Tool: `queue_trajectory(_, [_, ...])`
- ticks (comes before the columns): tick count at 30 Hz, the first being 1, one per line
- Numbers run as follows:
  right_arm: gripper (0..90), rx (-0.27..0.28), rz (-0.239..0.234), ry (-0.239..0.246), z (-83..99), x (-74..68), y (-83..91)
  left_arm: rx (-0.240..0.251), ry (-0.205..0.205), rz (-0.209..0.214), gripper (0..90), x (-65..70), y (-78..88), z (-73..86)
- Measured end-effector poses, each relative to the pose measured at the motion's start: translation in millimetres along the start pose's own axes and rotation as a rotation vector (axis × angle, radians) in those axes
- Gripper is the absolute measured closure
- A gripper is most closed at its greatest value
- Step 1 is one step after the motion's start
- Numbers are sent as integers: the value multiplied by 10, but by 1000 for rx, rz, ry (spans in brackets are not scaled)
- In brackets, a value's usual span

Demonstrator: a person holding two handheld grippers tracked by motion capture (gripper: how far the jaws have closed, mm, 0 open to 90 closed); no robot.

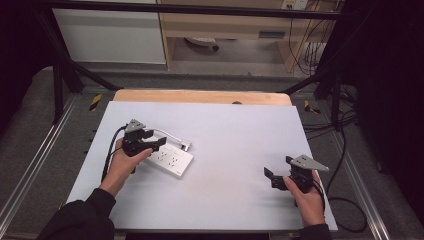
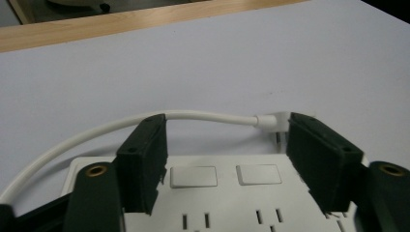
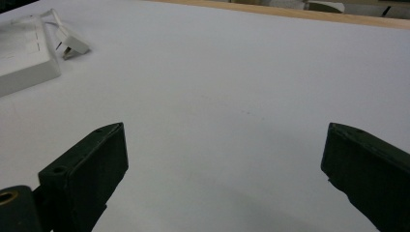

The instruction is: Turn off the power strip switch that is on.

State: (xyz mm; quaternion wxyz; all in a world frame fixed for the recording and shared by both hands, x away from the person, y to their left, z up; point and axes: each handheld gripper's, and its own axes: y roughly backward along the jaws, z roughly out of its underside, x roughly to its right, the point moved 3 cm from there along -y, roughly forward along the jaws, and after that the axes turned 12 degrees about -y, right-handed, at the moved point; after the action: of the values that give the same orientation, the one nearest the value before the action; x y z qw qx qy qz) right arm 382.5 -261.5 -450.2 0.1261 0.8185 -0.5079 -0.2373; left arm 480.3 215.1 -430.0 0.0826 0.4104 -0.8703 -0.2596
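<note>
A white power strip lies flat on the white table sheet, left of the middle. Its white cable curves round behind it and ends in a white plug lying beside the strip's far end. My left gripper hovers over the strip's far end, open; in the left gripper view its jaws stand apart above the two switches with nothing pressed between them. At the right front, my right gripper rests open over bare sheet. The strip and plug lie far off to its left.
A wooden table edge runs along the far side of the sheet. Black frame posts stand at the back corners. Loose black cables trail over the floor to the right of the table.
</note>
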Motion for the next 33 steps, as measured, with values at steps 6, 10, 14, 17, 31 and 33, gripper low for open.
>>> queue_trajectory(6, [32,1,-2,0,0,-2,-2,18,5,11,118,64,85,-36])
queue_trajectory(10, [32,1,-2,0,0,-2,-2,57,15,15,113,109,178,-47])
queue_trajectory(14, [32,-1,-4,-1,1,-5,-5,79,27,15,106,134,295,-43])
queue_trajectory(17, [32,0,-5,0,0,-5,-6,100,34,10,99,136,398,-27])
queue_trajectory(31, [32,-5,-2,4,3,-3,-10,142,42,-12,78,150,841,81])
queue_trajectory(33, [31,-4,-1,2,3,-2,-10,146,44,-16,73,150,889,90])
